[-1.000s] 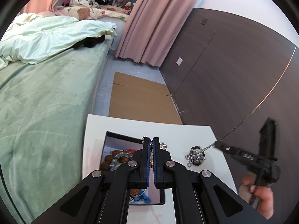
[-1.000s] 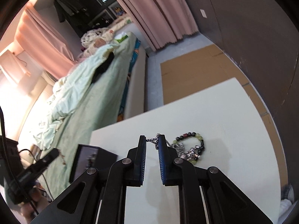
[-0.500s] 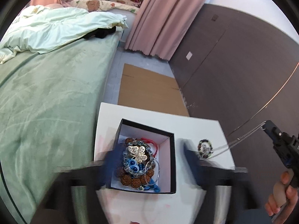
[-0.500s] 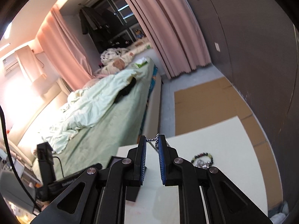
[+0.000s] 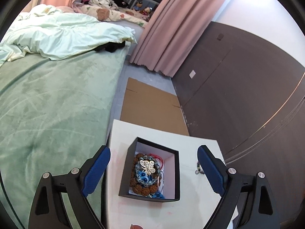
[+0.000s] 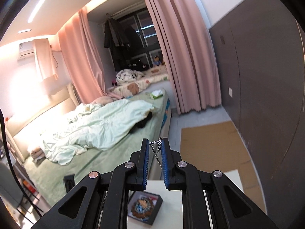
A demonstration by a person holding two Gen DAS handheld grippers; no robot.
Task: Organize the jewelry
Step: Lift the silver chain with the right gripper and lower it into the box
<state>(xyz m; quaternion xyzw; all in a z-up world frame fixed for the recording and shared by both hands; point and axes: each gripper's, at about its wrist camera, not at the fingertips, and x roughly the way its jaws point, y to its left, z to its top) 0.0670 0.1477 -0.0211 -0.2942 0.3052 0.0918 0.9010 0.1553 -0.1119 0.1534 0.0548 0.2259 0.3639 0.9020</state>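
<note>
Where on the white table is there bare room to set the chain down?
Bare patches on the white table: between the black box and the right edge, and behind the box. The box interior is crowded with jewelry; a beaded bracelet sits near the right edge.

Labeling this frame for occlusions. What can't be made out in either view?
- Bracelet on the white table, left wrist view: mostly behind a pad of the left gripper.
- Silver chain, right wrist view: lower length hidden between the right gripper pads.
- Black box, right wrist view: partly behind gripper linkage; contents blurred.
</note>
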